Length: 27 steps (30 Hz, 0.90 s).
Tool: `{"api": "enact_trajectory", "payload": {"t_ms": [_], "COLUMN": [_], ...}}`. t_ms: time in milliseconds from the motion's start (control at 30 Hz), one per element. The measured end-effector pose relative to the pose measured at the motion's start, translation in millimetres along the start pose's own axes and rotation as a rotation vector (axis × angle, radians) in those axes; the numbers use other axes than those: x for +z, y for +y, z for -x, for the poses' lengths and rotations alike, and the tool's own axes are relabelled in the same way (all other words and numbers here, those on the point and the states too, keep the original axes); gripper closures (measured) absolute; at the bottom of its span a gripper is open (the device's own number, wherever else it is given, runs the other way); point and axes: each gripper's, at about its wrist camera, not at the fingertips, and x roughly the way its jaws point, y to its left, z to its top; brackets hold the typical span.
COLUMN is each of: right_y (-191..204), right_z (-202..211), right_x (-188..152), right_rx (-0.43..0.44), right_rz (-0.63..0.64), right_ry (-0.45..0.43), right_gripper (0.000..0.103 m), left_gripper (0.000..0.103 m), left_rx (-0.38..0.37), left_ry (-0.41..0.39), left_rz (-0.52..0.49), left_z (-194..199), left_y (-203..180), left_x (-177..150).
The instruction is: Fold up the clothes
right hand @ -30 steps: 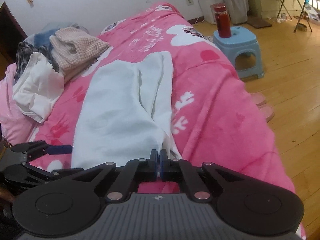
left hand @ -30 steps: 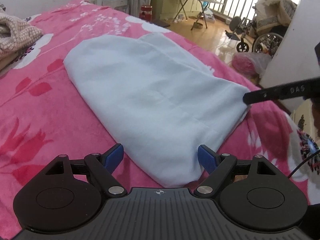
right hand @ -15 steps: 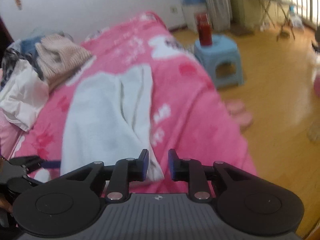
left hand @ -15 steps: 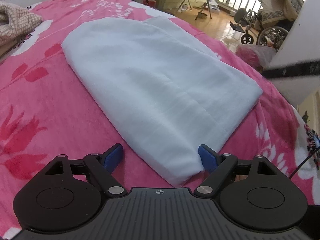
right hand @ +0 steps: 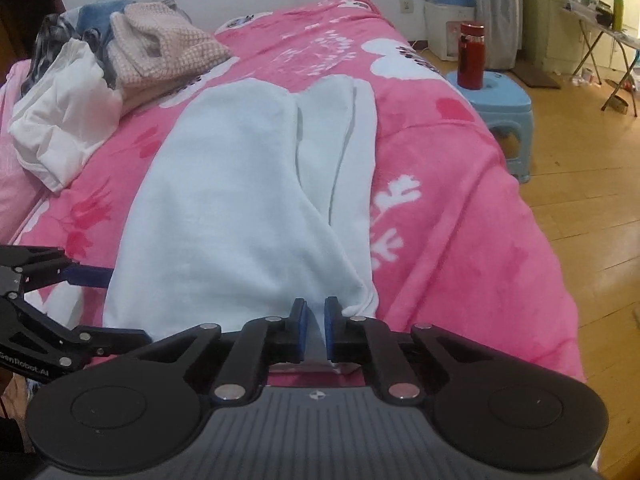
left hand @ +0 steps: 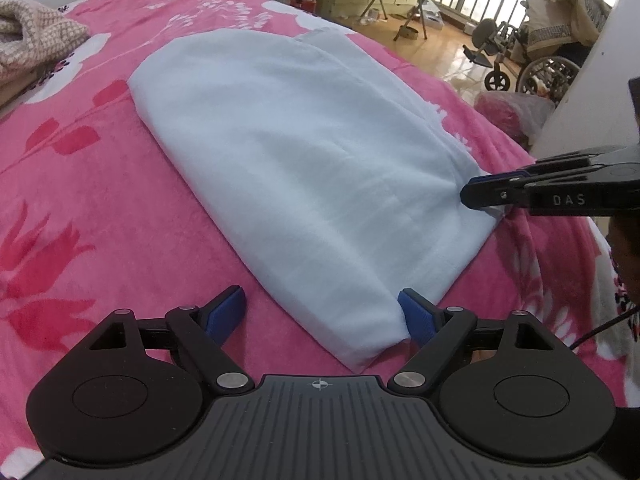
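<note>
A pale blue garment (left hand: pixel 304 168) lies folded lengthwise on the pink flowered blanket (left hand: pixel 100 208). My left gripper (left hand: pixel 320 314) is open and straddles its near corner, with the pads apart from the cloth. In the right wrist view the same garment (right hand: pixel 224 216) stretches away from me. My right gripper (right hand: pixel 315 320) has its jaws closing, with a fold of the garment's near edge pinched between the blue pads. From the left wrist view the right gripper (left hand: pixel 468 196) sits at the garment's right corner. The left gripper (right hand: pixel 80 276) shows at the left edge of the right wrist view.
A pile of clothes (right hand: pixel 120 60) lies at the head of the bed, a beige knit (left hand: pixel 32 40) among them. Beside the bed stands a blue stool (right hand: pixel 496 100) with a red bottle (right hand: pixel 471 56). Wooden floor, a wheelchair (left hand: pixel 532 64) and a white wall corner (left hand: pixel 592 92) lie beyond.
My right gripper opened a little, shifted, and closed down on the garment's near edge. In the left wrist view it dropped back onto the right corner. The left gripper stayed put.
</note>
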Motion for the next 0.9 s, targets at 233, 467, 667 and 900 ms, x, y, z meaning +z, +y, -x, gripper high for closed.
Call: {"api": "enact_trajectory", "payload": {"t_ms": [233,467,667,900], "right_y": [-0.7,-2.3,-3.2,-2.8], "right_z": [-0.2,-0.7,-0.2,-0.2], "right_x": [-3.3,-4.1,-6.3,-6.8], "right_rx": [-0.002,0.003,0.006,0.005], "right_rz": [0.003,-0.001,-0.019,-0.022], "right_ry": [-0.014,-0.021,-0.028,-0.032], "right_gripper": [0.096,0.096,0.096,0.096], "left_gripper": [0.019,0.019,0.021,0.032], "left_rx": [0.006,0.026,0.018,-0.029], "left_ry": [-0.034,-0.106,-0.200,-0.240], "left_rz": [-0.017,-0.062,-0.078,-0.136], "left_z": [9.8,26.5,39.1,40.1], "left_y": [-0.9,-3.8,-6.3,-16.5], "left_x": [-0.2,0.7,4.5,4.2]}}
